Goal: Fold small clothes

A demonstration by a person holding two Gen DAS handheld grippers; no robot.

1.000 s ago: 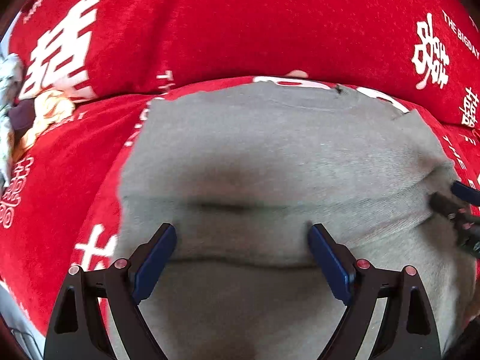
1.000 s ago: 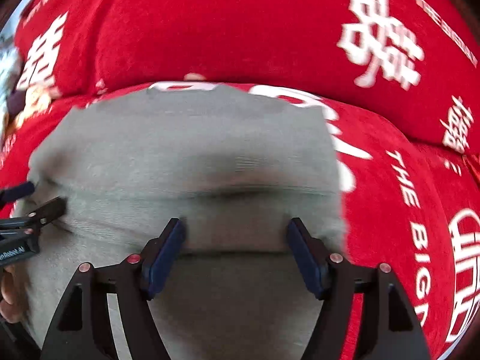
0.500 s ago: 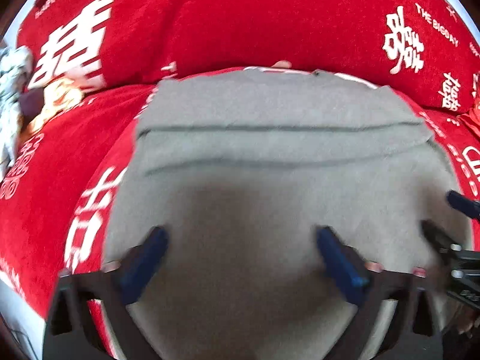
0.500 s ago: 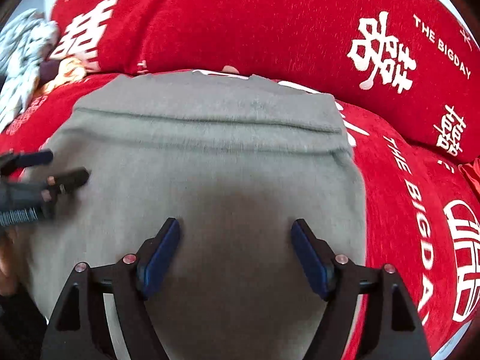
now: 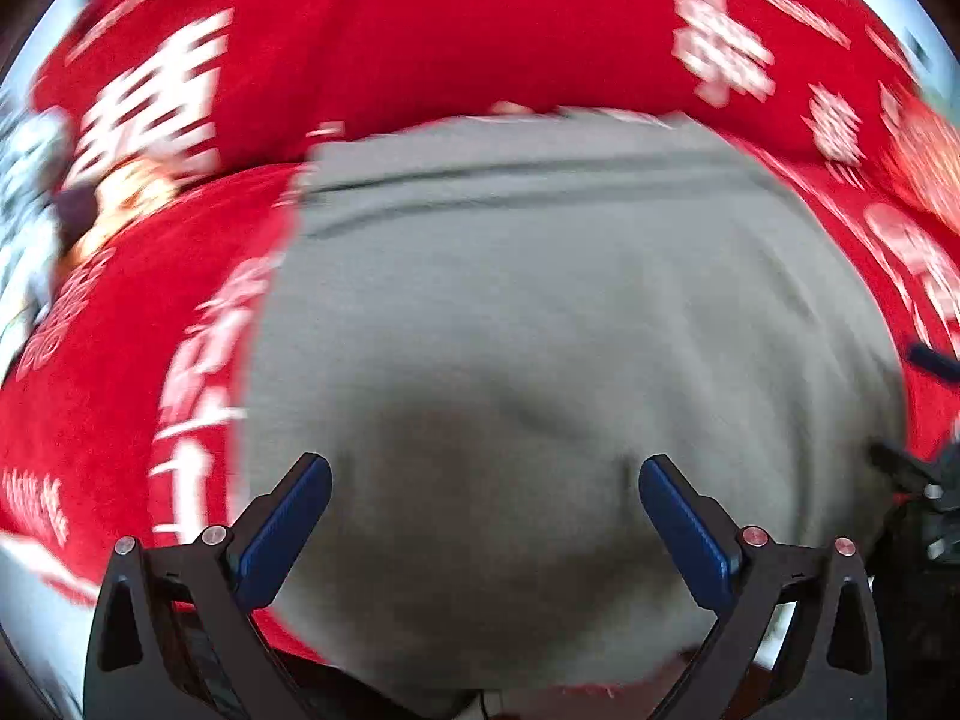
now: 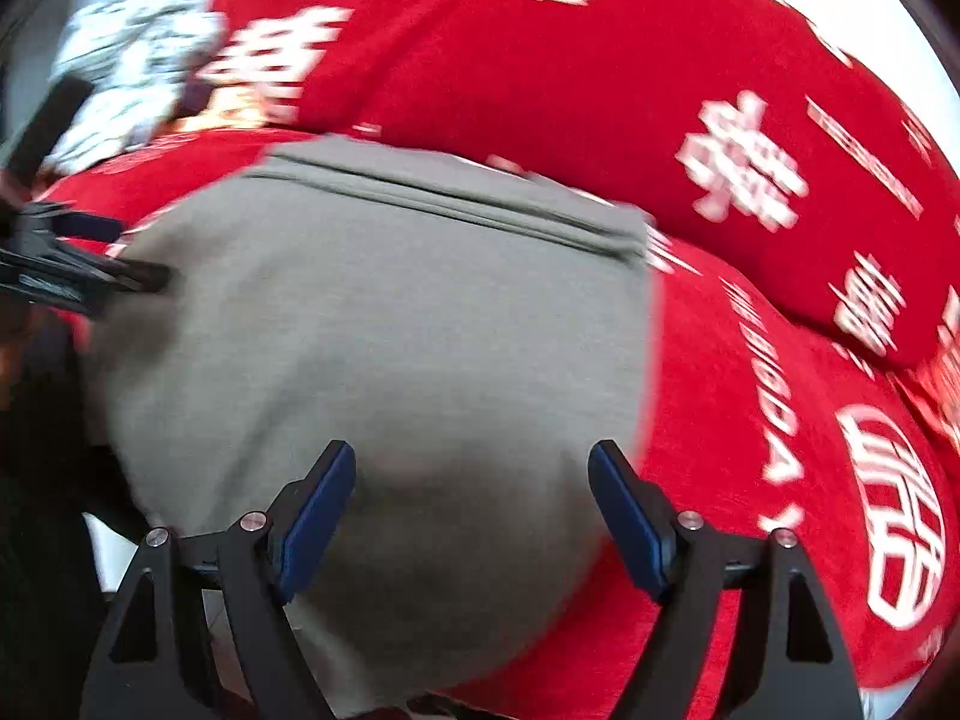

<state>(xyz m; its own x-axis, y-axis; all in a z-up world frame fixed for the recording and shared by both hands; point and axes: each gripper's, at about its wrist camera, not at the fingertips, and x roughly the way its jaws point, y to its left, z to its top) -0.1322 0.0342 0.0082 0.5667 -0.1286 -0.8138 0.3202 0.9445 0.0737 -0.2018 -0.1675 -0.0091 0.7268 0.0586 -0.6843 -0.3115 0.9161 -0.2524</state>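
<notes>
Now hovering tilted downward over the grey garment (image 5: 540, 312), lying folded flat on the red printed cover (image 5: 420, 30): left gripper (image 5: 485, 519) spread wide, nothing pinched, near the garment's left edge. Right gripper (image 6: 471, 510) also pointing down over the garment's right part, jaws having just been opening, nothing between the blue pads (image 6: 315, 510).

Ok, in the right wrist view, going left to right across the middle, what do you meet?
Left hand-held gripper poking in at the edge → grey garment → red printed cover.
</notes>
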